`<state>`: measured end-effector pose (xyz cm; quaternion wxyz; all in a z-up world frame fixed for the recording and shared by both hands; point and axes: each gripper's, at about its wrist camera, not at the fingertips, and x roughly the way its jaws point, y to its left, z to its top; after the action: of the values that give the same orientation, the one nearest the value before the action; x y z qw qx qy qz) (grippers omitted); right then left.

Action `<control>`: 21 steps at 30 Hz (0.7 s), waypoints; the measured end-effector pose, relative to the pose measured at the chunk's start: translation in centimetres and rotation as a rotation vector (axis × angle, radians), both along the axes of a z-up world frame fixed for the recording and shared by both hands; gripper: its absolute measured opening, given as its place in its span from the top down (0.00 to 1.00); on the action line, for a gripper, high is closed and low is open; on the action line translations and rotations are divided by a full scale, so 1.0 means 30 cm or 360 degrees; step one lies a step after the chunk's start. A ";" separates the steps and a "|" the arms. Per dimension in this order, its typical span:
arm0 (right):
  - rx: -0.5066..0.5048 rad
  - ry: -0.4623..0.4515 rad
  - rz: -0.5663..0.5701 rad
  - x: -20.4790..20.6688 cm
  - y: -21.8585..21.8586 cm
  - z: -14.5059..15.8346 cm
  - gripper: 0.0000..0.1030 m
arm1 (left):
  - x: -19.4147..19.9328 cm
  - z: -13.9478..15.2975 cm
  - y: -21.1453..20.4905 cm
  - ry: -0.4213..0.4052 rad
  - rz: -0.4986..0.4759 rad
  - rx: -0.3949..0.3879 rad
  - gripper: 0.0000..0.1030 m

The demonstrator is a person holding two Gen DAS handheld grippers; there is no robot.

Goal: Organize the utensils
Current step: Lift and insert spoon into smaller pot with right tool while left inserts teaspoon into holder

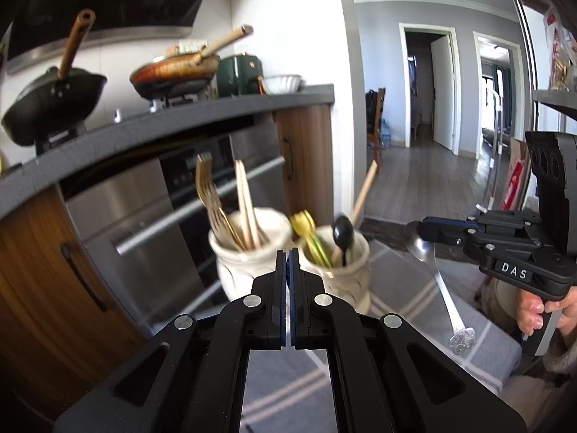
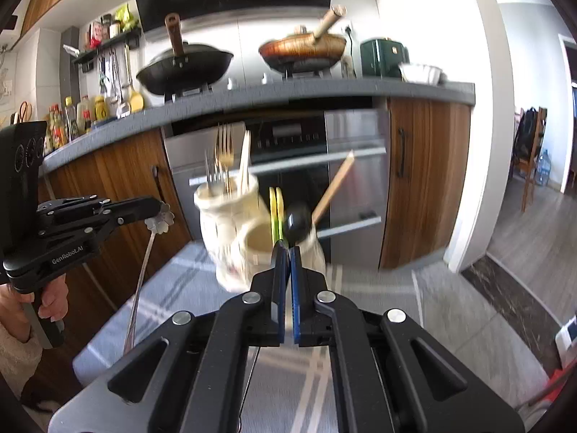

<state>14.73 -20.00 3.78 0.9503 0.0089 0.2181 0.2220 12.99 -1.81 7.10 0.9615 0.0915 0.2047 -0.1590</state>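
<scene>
Two cream ceramic holders stand side by side: the left holder (image 1: 249, 252) and the right holder (image 1: 342, 270). Two pans sit on the far counter: one black wok (image 2: 185, 66) and one copper pan (image 2: 303, 50). One silver spoon (image 1: 436, 281) is held between two grippers.

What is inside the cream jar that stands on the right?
From the right cream jar rise a black spoon, yellow-green utensils and a wooden handle. Their lower ends and the jar's bottom are hidden by its wall.
</scene>
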 end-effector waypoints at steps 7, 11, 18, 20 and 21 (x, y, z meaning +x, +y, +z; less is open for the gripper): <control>0.0031 -0.0137 -0.0039 0.131 0.052 0.132 0.98 | 0.141 0.165 0.049 -0.0122 0.0140 -0.0017 0.98; 0.0031 -0.0191 -0.0099 0.211 0.077 0.167 0.98 | 0.219 0.229 0.043 -0.0266 0.0259 0.0078 0.98; 0.0003 -0.0207 -0.0224 0.339 0.111 0.138 0.98 | 0.364 0.283 0.041 -0.0392 0.0481 0.0168 0.98; -0.0004 -0.0219 -0.0264 0.367 0.116 0.123 0.98 | 0.399 0.285 0.049 -0.0420 0.0536 0.0162 0.98; -0.0008 -0.0227 -0.0281 0.373 0.117 0.117 0.98 | 0.410 0.286 0.049 -0.0436 0.0558 0.0167 0.98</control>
<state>25.92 -16.48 7.28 0.9793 0.0099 0.1488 0.1372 25.29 -0.35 15.68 0.9872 0.1250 0.0929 0.0354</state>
